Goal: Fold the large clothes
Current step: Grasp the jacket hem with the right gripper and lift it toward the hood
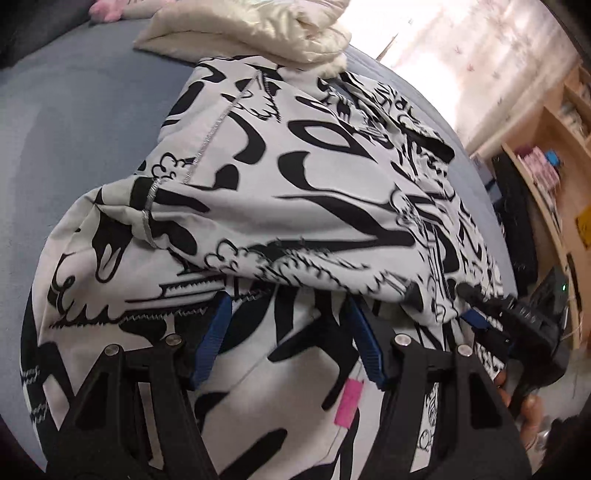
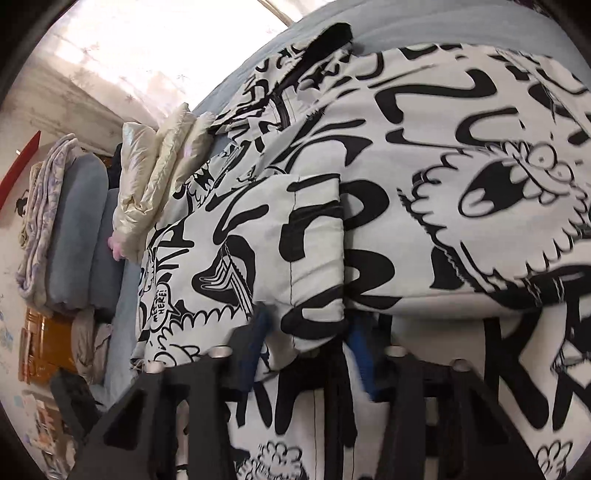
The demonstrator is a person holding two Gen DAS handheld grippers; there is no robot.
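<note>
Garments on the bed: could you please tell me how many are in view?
2: a black-and-white graphic jacket spread across the bed's middle, and a cream puffer jacket folded beyond it, overlapping its far edge. More may be hidden.

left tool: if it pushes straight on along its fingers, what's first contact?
Likely the folded edge of the printed garment, bulging right beyond the left tool. Its blue fingers straddle that edge, apparently not pressing it; depth unclear.

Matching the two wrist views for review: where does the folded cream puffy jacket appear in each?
Left wrist: cream puffy jacket lies top centre, on the blue-grey bed, touching the far edge of the black-and-white graffiti-print garment.
Right wrist: cream puffy jacket sits left of centre.
Shared landmark: the bright curtained window.
</note>
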